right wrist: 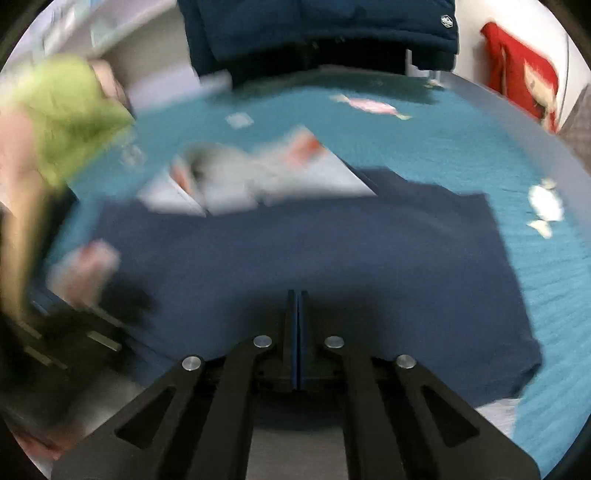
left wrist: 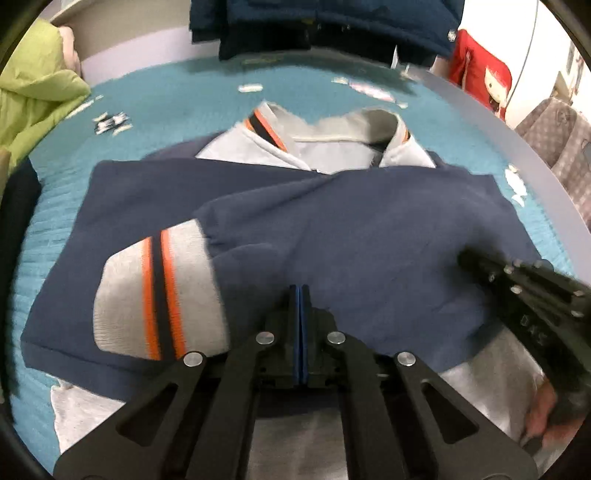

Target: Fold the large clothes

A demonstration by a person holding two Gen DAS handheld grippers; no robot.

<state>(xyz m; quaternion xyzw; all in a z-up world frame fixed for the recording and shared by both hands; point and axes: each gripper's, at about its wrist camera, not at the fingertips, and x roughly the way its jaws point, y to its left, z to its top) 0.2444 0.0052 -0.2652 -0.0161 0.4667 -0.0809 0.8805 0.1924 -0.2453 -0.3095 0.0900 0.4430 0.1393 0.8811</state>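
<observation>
A navy jacket [left wrist: 369, 221] with a grey collar [left wrist: 332, 136] lies flat on a teal bedspread [left wrist: 166, 110]. Its sleeves are folded across the chest, and a grey cuff with orange stripes [left wrist: 159, 295] lies at the left. My left gripper [left wrist: 300, 291] is shut above the jacket's lower part, with nothing visible between the pads. My right gripper [left wrist: 464, 258] reaches in from the right over the navy cloth. In the blurred right wrist view, the right gripper [right wrist: 297, 295] is shut over the navy jacket [right wrist: 351, 251], with the collar [right wrist: 240, 181] beyond it.
A green padded garment [left wrist: 37, 92] lies at the far left. Dark blue clothes [left wrist: 332, 26] hang beyond the bed and a red item [left wrist: 480, 77] sits at the back right. The bed's grey edge [left wrist: 517, 125] curves along the right. A hand [left wrist: 539, 410] holds the right gripper.
</observation>
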